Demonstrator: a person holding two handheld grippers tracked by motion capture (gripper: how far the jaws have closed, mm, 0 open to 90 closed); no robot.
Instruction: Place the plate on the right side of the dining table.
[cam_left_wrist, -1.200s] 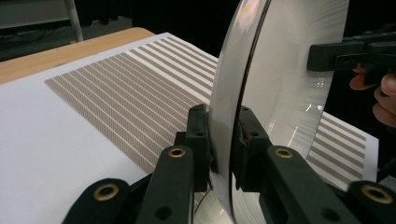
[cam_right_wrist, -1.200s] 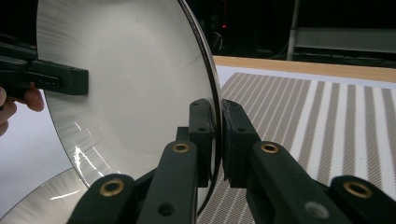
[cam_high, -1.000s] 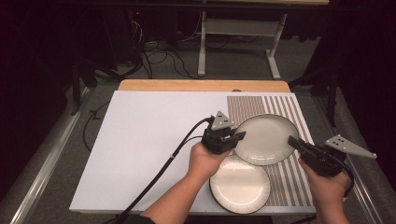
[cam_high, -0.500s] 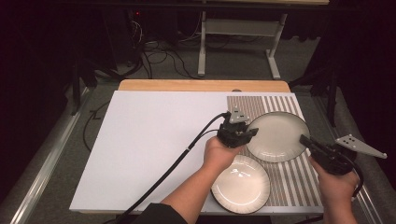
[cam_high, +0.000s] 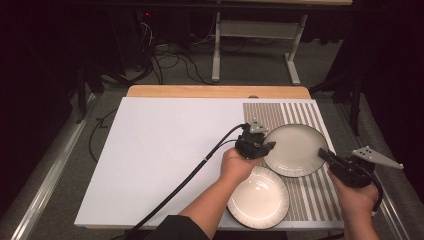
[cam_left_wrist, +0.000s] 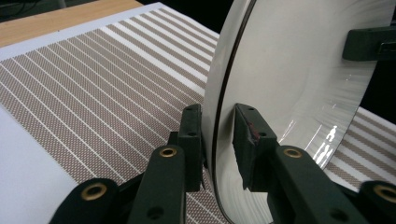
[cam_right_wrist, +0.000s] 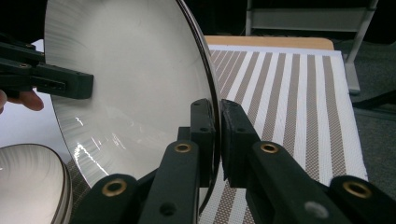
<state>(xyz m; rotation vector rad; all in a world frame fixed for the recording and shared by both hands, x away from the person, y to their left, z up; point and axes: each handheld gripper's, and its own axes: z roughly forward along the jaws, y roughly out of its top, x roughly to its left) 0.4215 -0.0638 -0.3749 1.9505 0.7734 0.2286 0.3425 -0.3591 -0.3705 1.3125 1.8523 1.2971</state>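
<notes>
plate (cam_high: 295, 149) rim between both fingers (striped mat)

Left gripper (cam_high: 264, 145): black body, small grey three-cornered plate on top, thick black cable trailing off toward the table's near edge. Right gripper (cam_high: 324, 155): black, larger grey three-cornered plate with small holes, black cable looping by the wrist. In both gripper views the jaws are matte black bars with brass-coloured rivets and small screw holes; flat rectangular pads. Dark sleeve at the left elbow; forearms bare.
</notes>
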